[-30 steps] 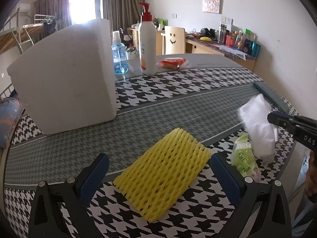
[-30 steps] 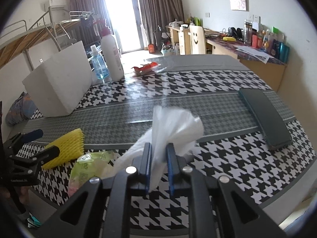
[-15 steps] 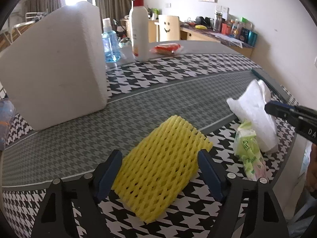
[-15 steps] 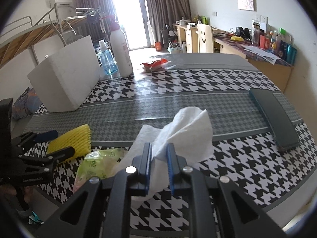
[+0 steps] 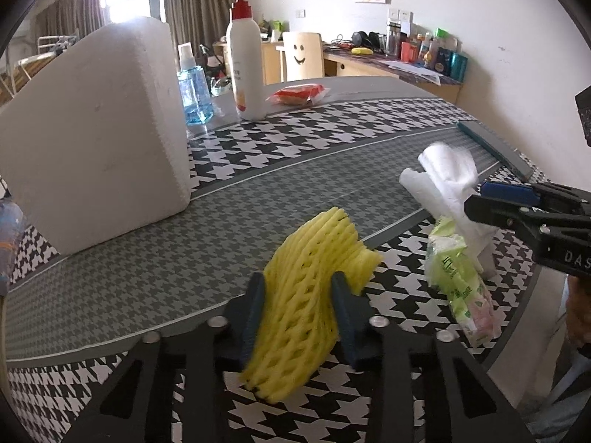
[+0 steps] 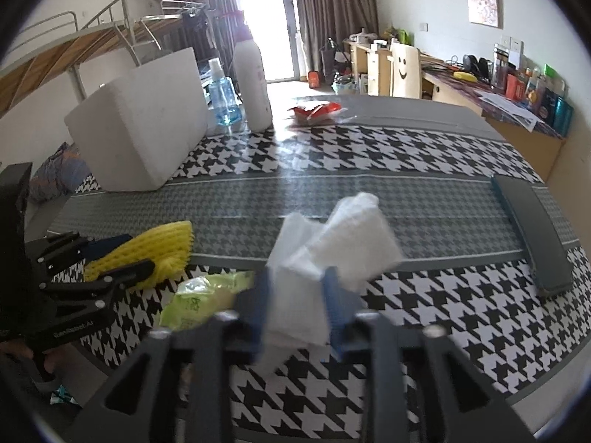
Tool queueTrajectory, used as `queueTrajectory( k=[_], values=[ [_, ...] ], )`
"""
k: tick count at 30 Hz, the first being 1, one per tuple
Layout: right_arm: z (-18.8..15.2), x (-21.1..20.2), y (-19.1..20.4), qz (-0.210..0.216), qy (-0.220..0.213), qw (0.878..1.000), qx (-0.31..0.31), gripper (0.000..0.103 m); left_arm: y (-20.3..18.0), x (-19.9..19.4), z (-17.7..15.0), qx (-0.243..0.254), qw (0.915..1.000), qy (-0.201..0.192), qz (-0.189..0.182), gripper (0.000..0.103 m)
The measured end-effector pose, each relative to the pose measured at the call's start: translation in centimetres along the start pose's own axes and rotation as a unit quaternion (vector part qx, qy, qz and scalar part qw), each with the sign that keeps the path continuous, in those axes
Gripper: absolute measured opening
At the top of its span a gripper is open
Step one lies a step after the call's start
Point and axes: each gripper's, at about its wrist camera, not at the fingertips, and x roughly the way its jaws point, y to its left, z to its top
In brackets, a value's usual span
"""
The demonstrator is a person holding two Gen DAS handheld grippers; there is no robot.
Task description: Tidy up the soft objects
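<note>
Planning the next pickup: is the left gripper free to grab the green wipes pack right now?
Probably not: the left gripper is shut on the yellow foam net. The green wipes pack lies close, beside the right gripper.

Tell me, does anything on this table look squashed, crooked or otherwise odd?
The yellow foam net is buckled into a hump because the left gripper squeezes it. The white tissue is crumpled in the right gripper. Nothing looks spilled or broken.

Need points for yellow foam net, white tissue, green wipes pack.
yellow foam net (image 5: 306,295), left wrist view, on the mesh bunched between the fingers.
white tissue (image 6: 347,236), right wrist view, on the upper fold above the fingers.
green wipes pack (image 5: 461,277), left wrist view, on the wrapper's middle.
</note>
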Motion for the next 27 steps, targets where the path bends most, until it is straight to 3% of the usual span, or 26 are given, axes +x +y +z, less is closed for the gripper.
queueTrajectory(
  k=[1,4,18,19,20,22,24,27],
  values=[
    [0.0,-0.1,-0.1,0.001,-0.002,1.000,0.001,0.053,0.0,-0.1,0.0,-0.001,1.0000,-0.001,-0.005,0.024],
    [-0.1,-0.1,-0.1,0.000,-0.002,1.000,0.000,0.057,0.1,-0.3,0.1,-0.006,0.9998,-0.003,-0.016,0.020],
    [-0.2,1.5,-0.2,-0.015,0.023,1.000,0.000,0.056,1.3,-2.6,0.1,-0.027,0.9985,-0.036,-0.030,0.019],
    [-0.2,1.4,-0.1,-0.018,0.022,1.000,-0.001,0.054,1.2,-2.7,0.1,-0.028,0.9985,-0.037,-0.030,0.019],
    [-0.2,1.4,-0.1,-0.021,0.022,1.000,-0.001,0.045,1.2,-2.8,0.1,-0.028,0.9985,-0.037,-0.030,0.019],
    [0.0,1.1,-0.3,-0.020,0.020,1.000,0.005,0.041,1.2,-2.8,-0.1,-0.026,0.9985,-0.036,-0.031,0.019],
    [0.1,0.7,-0.4,-0.017,0.016,1.000,0.007,0.024,1.2,-2.9,-0.2,-0.027,0.9985,-0.036,-0.032,0.019],
    [0.2,0.2,-0.9,-0.012,0.013,1.000,0.012,0.009,1.3,-3.2,-0.4,-0.026,0.9983,-0.039,-0.033,0.019]
  ],
)
